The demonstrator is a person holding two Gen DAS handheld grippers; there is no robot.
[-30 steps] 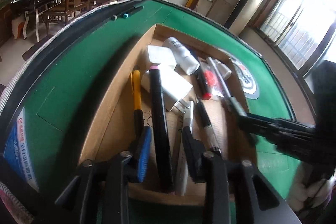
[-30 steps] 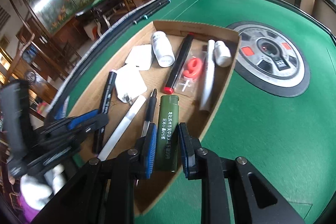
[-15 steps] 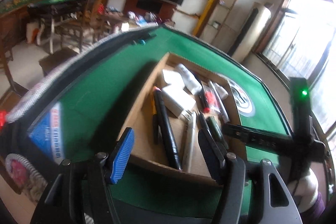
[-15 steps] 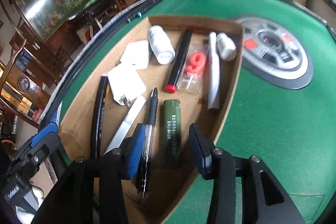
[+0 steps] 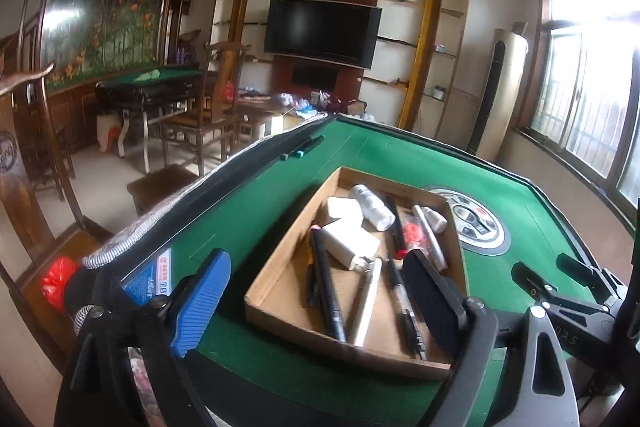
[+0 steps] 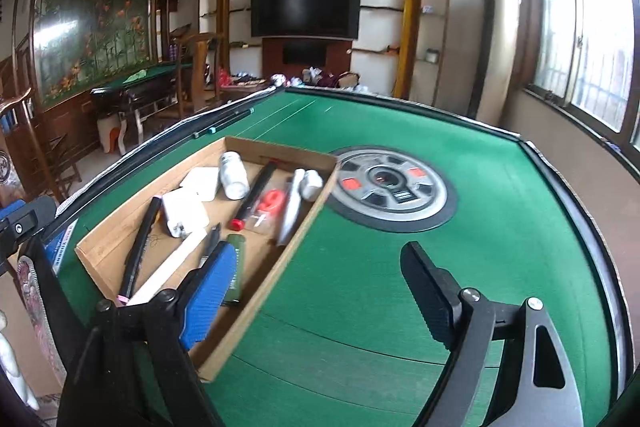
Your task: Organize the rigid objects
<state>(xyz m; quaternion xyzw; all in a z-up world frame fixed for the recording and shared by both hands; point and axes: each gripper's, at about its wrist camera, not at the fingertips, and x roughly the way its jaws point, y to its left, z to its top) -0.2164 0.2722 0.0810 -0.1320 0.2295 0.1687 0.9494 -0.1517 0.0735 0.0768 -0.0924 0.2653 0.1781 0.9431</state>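
Evidently released, the left gripper [image 5: 316, 291] and right gripper [image 6: 320, 287], jaws just opened and empty, hang above the cardboard box [image 5: 280, 267] at lower centre, where the black marker [image 5: 326, 283] and green lighter [image 6: 235, 267] lie sorted lengthwise

Green table in a wood-trimmed room

The green felt table [image 6: 360, 307] has a round grey hub [image 6: 392, 187] at its middle and two dark pens [image 5: 303, 148] on its far rim. Behind it, a black TV [image 5: 322, 25] hangs in a shelved wall, a flower mural [image 5: 100, 7] on the left, windows [image 5: 592, 95] right.
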